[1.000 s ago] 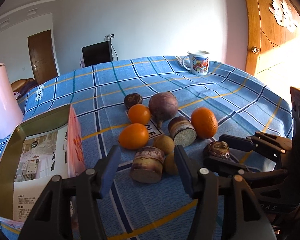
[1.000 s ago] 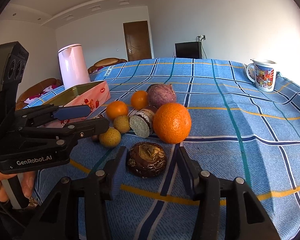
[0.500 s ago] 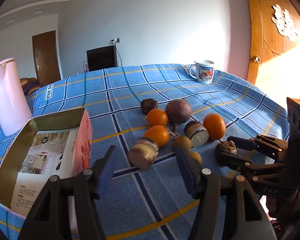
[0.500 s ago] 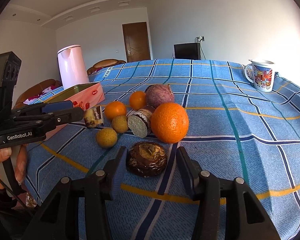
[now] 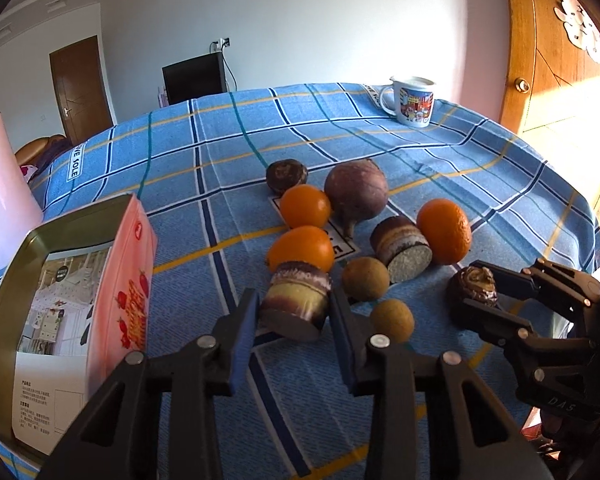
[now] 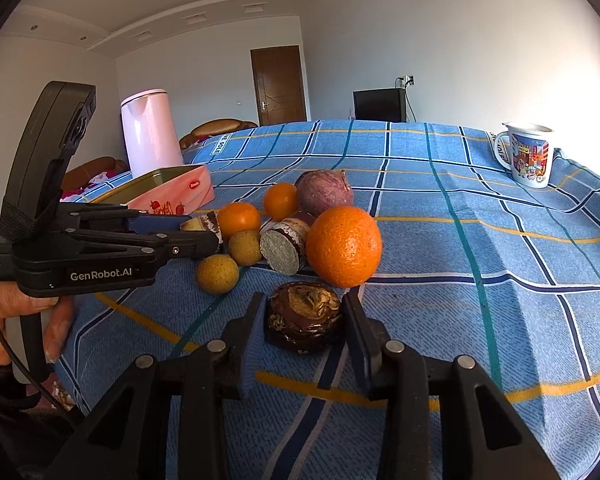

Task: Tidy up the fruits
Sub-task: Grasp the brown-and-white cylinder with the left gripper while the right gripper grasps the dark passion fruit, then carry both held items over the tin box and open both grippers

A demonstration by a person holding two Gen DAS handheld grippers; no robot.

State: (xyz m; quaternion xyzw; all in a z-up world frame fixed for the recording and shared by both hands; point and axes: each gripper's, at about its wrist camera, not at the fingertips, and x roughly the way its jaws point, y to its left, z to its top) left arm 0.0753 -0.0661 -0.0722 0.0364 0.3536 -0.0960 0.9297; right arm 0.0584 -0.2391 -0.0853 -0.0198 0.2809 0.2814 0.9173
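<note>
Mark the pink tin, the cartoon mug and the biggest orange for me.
pink tin (image 5: 116, 280): left wrist view, on its pink side wall.
cartoon mug (image 6: 530, 158): right wrist view, on the printed side.
biggest orange (image 6: 344, 246): right wrist view, middle of its peel.

3 oranges (image 5: 444, 230), 2 longans (image 5: 366, 278) (tan), 1 mug (image 5: 412, 100).

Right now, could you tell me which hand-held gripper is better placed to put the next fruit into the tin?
Left, probably. The left hand-held gripper already brackets the cut purple piece, right beside the open tin. The right hand-held gripper brackets the dark brown fruit, farther from the tin.
</note>
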